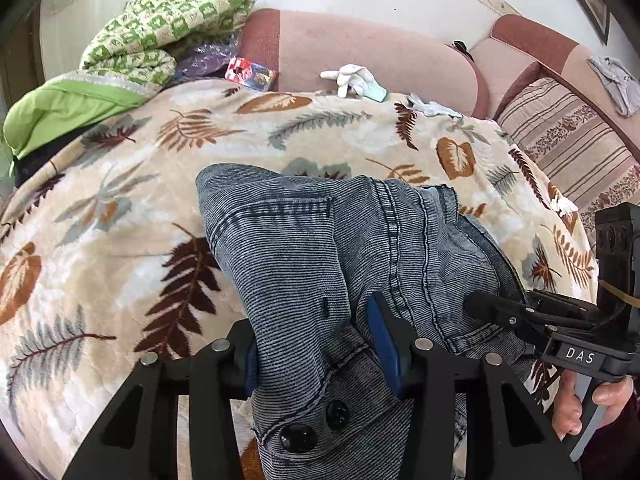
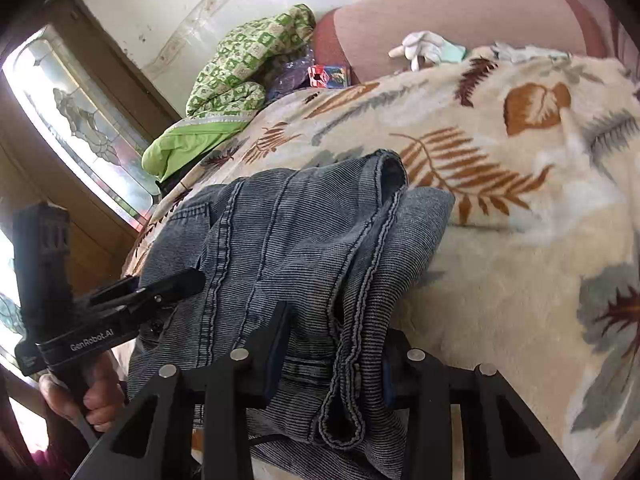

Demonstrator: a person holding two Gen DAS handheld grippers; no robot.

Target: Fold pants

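I have my left gripper (image 1: 320, 344) pinching the buttoned waistband and my right gripper (image 2: 332, 344) pinching bunched hems of the grey denim pants (image 1: 340, 240), heaped lower-centre on the leaf-print blanket (image 1: 120, 200), so I can spread them.

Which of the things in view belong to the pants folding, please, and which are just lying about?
In the job:
- pants, bunched denim on the bed
- left gripper, closed on the pants
- right gripper, closed on the pants

Lying about:
- leaf blanket
- green checked quilt
- white glove
- striped cushion
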